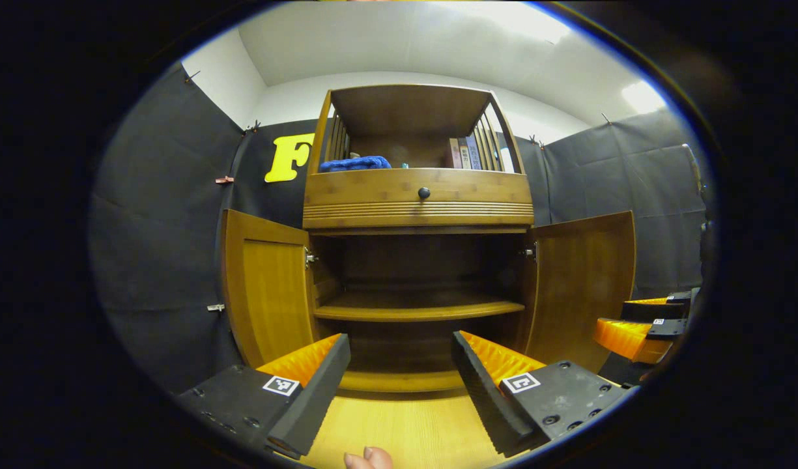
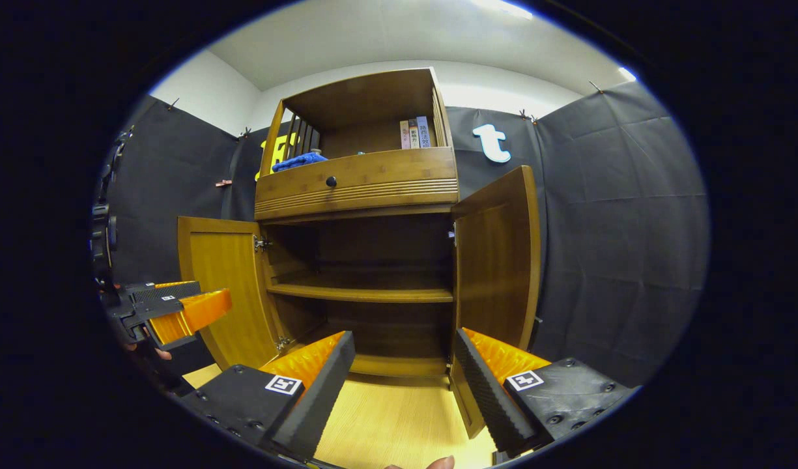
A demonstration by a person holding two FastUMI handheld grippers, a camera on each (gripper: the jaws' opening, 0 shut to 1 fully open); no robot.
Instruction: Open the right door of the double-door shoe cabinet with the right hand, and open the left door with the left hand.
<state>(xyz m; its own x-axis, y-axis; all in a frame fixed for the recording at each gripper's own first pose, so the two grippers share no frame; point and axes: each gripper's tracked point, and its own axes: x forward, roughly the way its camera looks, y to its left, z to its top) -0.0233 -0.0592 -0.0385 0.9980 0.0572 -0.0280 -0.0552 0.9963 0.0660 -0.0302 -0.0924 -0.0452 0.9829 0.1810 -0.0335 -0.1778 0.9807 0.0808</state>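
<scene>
Left gripper view: shoe cabinet [image 1: 418,215] dead ahead, left door [image 1: 268,286] and right door [image 1: 581,286] both swung wide, inner shelf [image 1: 418,309] bare. Left gripper [image 1: 399,365] fingers spread, gripping nothing, off the cabinet. Right gripper [image 1: 640,326] at right edge, near the right door.

Right gripper view: right gripper fingers apart, empty. Both doors open. Drawer knob [image 2: 331,182], blue cloth [image 2: 299,161], books [image 2: 417,133] on top.

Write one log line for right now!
wooden left door: open | wooden right door: open | left gripper: open, empty | right gripper: open, empty
</scene>
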